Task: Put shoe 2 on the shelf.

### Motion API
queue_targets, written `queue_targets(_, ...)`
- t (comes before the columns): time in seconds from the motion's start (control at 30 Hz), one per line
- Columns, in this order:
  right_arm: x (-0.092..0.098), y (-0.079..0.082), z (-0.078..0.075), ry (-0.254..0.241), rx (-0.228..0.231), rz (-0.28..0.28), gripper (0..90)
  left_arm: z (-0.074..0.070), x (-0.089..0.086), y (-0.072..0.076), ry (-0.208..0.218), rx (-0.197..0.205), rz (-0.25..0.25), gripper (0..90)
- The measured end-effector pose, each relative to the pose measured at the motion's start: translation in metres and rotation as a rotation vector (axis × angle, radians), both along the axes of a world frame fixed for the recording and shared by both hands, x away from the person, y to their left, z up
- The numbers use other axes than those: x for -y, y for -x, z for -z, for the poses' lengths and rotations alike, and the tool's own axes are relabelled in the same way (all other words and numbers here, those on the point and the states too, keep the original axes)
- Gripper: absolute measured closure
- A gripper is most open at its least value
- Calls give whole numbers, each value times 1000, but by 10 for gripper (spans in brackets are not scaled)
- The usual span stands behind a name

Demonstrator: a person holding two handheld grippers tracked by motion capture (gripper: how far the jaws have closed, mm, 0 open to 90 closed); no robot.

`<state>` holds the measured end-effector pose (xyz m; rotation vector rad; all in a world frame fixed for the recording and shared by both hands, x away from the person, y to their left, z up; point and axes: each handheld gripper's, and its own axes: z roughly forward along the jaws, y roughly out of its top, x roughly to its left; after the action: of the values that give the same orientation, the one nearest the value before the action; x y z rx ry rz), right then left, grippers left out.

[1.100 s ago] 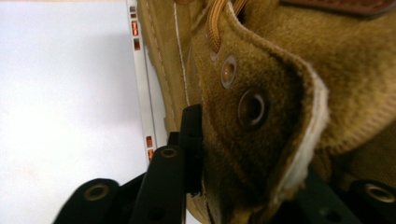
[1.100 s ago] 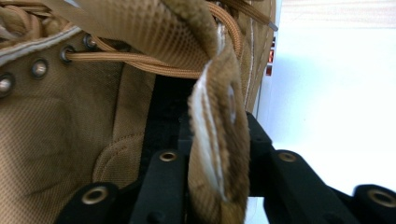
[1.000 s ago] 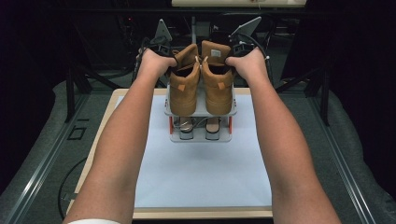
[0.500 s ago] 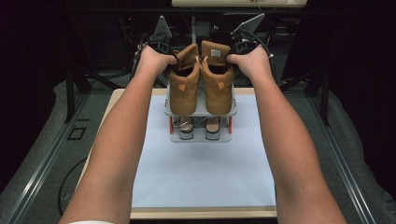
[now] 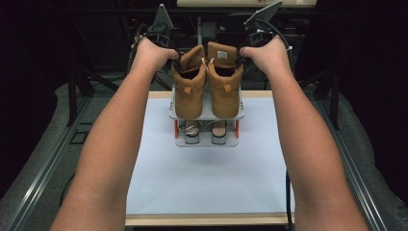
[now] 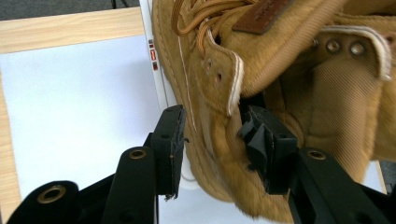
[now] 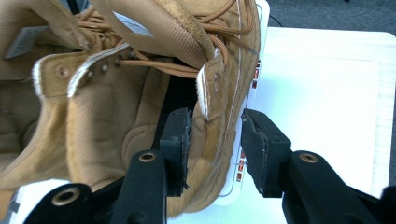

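both hands are lifting off the rack, left gripper [image 6: 212, 140] and right gripper [image 7: 215, 144] jaws just opening, each straddling, not pressing, a tan boot [image 5: 188, 91] collar, boots sitting on the grey rack [image 5: 207, 140].

The left gripper [image 6: 212, 140] carries two black jaws, each a flat arm ending in a thick rectangular block with a rough, chipped inner pad. A brass-coloured ringed hole sits at each arm's pivot (four are visible in the left gripper view). The right gripper [image 7: 215, 144] is built the same way: black arms, blocky pads with worn edges, brass-ringed holes. In the high view, each unit bears a grey three-cornered plate on top, and a black cable trails from the right unit. The left hand [image 5: 153, 54] and right hand [image 5: 265, 54] are ungloved; both forearms are bare, with no sleeves showing.
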<state>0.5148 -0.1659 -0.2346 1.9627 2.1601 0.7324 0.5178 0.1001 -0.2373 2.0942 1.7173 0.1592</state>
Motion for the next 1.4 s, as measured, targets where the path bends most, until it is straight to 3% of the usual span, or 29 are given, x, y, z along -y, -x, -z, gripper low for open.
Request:
queue_targets(0.13, 6, 8, -8, 0, 5, -12, 626, -9, -5, 8, 10, 21, 5, 574)
queue_targets(0.37, 23, 19, -16, 32, 20, 0, 625, -15, -22, 17, -11, 37, 10, 569)
queue_targets(0.73, 49, 33, -8, 85, 6, 15, 613, -11, -46, 25, -23, 23, -4, 559)
queue_targets(1.03, 63, 45, 5, 123, -15, -1, 597, 9, -66, 33, -15, -6, 0, 543)
queue_targets(1.2, 69, 52, 22, 157, -26, -15, 591, 26, -80, 38, -25, -21, -7, 533)
queue_targets(1.4, 77, 59, 44, 151, -35, -19, 574, 47, -98, 44, -8, -31, -10, 516)
